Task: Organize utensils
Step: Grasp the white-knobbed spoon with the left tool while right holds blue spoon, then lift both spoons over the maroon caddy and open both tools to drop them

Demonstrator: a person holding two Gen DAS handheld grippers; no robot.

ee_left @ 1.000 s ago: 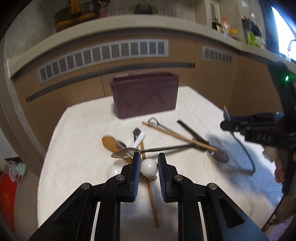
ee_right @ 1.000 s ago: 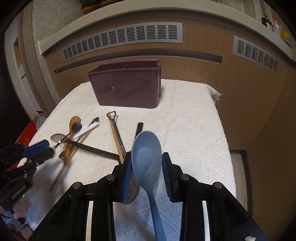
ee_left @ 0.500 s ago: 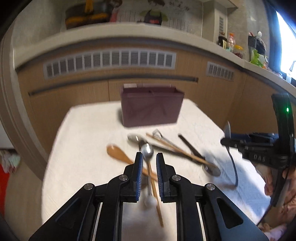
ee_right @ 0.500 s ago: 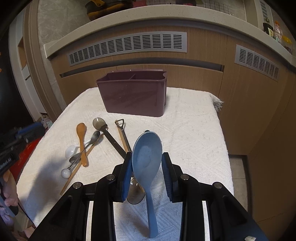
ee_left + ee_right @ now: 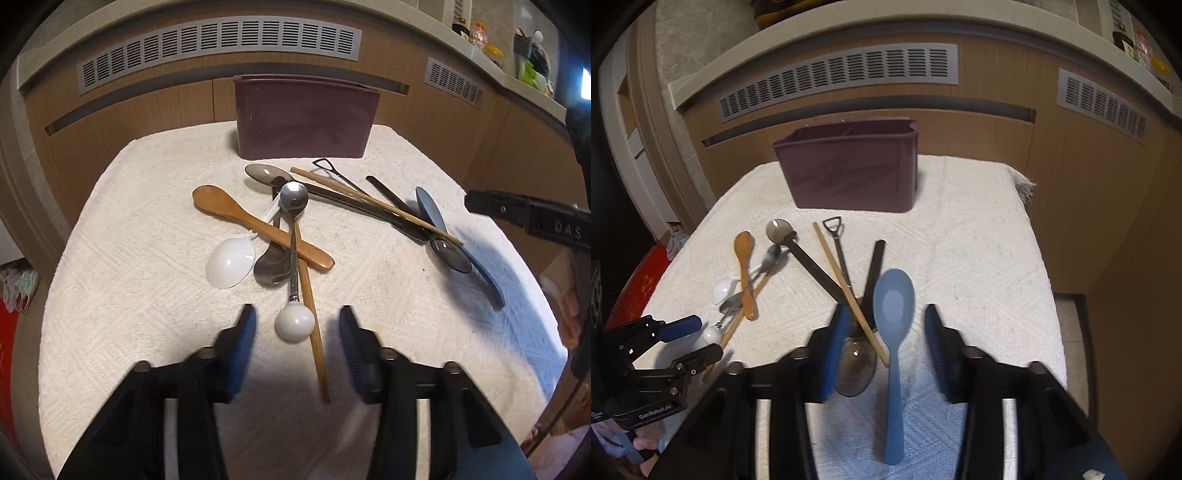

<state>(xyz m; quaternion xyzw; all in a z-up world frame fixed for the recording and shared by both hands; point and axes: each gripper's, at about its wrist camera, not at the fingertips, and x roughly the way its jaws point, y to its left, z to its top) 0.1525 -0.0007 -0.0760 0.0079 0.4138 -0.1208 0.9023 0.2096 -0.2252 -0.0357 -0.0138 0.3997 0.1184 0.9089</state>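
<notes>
Now both grippers are hovering with jaws spread wide: the left gripper (image 5: pixel 297 325) flanking a ball-handled metal spoon (image 5: pixel 294 236) lying released on the towel-covered desk (image 5: pixel 122 288), the right gripper (image 5: pixel 882 325) flanking the blue spoon (image 5: pixel 894 314), before the maroon caddy (image 5: pixel 849 170).

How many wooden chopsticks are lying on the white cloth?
2. One chopstick crosses the dark spoon handles at the right; the other chopstick lies beside the ball-ended spoon. More may be hidden.
</notes>
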